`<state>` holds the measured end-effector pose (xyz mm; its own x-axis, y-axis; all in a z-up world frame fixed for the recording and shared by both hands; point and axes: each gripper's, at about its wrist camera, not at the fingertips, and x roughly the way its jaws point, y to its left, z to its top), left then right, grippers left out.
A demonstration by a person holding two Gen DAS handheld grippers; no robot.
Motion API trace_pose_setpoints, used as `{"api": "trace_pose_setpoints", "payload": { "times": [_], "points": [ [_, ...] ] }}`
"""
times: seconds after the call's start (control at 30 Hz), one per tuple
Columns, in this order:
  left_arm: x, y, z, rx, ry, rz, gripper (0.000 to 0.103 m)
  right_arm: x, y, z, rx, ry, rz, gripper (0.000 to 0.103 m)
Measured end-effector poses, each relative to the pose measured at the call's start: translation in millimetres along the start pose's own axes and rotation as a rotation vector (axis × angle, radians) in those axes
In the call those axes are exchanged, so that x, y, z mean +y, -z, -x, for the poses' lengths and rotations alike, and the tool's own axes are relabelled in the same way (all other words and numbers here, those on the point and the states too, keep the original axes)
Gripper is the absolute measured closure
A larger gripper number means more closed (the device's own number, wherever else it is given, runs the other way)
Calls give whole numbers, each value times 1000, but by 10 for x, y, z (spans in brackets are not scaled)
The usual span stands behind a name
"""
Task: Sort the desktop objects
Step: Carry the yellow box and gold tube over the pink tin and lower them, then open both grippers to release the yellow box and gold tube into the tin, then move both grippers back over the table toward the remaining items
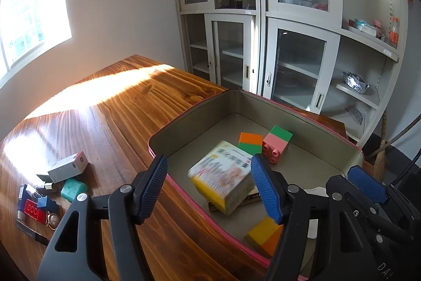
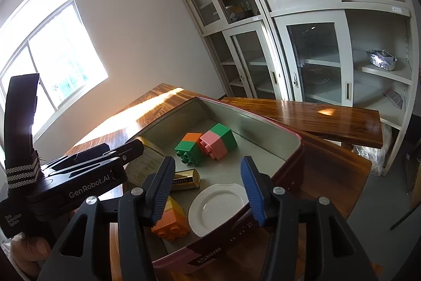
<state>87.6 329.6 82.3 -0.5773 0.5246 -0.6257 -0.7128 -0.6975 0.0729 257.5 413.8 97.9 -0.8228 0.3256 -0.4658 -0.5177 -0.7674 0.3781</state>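
We are working over a wooden table (image 1: 110, 107) with a pink-rimmed tin box (image 1: 200, 107) set on it. At far left on the tabletop, a clutter of small items (image 1: 50, 191) is lying well apart from the tin: a grey carton (image 1: 68, 167), a teal case (image 1: 74, 190), a red piece (image 1: 33, 210).

Our left gripper (image 1: 210, 188) is standing wide open, both pads clear of everything. Between and beyond its fingers a printed white-and-yellow carton (image 1: 222, 177) is showing blurred and tilted inside the tin, over a gold-and-black packet (image 1: 250, 198); whether it is resting or falling we cannot tell. Behind it are lying an orange-green block (image 1: 250, 142) and a pink-green block (image 1: 277, 146), just beside each other. A yellow-orange block (image 1: 265, 235) is sitting near the front wall.

Our right gripper (image 2: 208, 188) is hanging roughly half open over the tin's near corner, gripping nothing. A white plate (image 2: 215, 207) is lying in the tin below, between its fingers, untouched.
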Motion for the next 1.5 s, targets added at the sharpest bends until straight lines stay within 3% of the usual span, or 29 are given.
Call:
{"api": "trace_pose_setpoints", "payload": {
  "times": [0.47,1.5],
  "points": [
    [136,25,25,-15,-32,15,33,150,5,-6,-7,1,28,24],
    [793,208,155,-13,-126,124,33,595,96,-104,32,-35,102,18]
  ]
}}
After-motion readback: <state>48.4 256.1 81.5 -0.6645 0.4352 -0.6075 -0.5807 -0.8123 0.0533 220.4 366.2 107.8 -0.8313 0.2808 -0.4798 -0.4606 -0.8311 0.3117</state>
